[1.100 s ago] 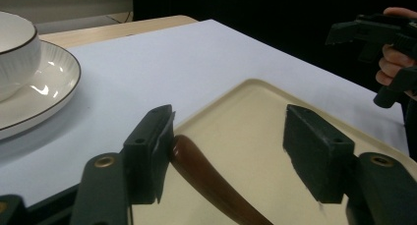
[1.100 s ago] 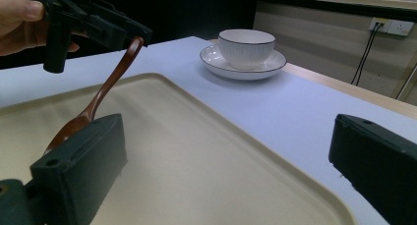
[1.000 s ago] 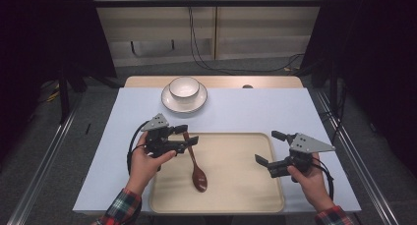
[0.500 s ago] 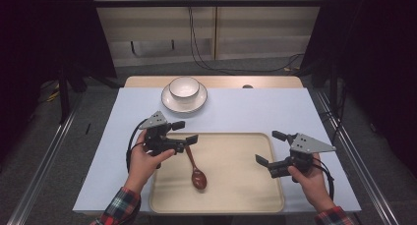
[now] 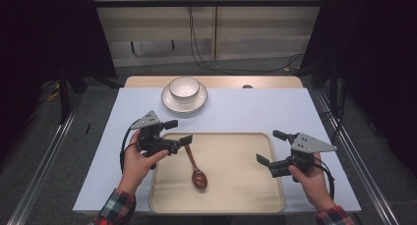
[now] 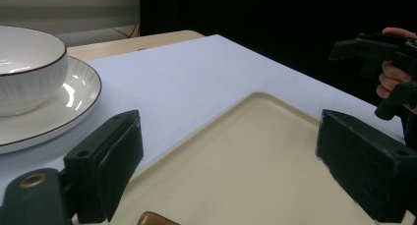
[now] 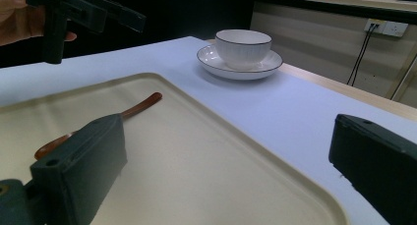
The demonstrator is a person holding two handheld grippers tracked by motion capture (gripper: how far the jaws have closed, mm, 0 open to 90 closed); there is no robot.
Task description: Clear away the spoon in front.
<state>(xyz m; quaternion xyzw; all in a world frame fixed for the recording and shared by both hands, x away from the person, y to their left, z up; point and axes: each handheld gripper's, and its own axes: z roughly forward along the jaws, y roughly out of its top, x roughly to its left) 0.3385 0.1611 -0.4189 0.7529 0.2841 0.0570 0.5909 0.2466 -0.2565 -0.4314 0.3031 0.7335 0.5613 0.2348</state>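
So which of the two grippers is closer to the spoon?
The left gripper, at the tray's left edge. Its open jaws hang right over the brown spoon's handle end, while the right gripper sits across the tray, well away from it.

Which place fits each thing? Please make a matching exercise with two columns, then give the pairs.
Things:
1. spoon
2. bowl
3. left tool
4. right tool

Places:
a. on the plate
b. open, at the tray's right edge
c. lying in the tray
d. open, above the spoon's handle end

Pairs: 1-c, 2-a, 3-d, 4-b
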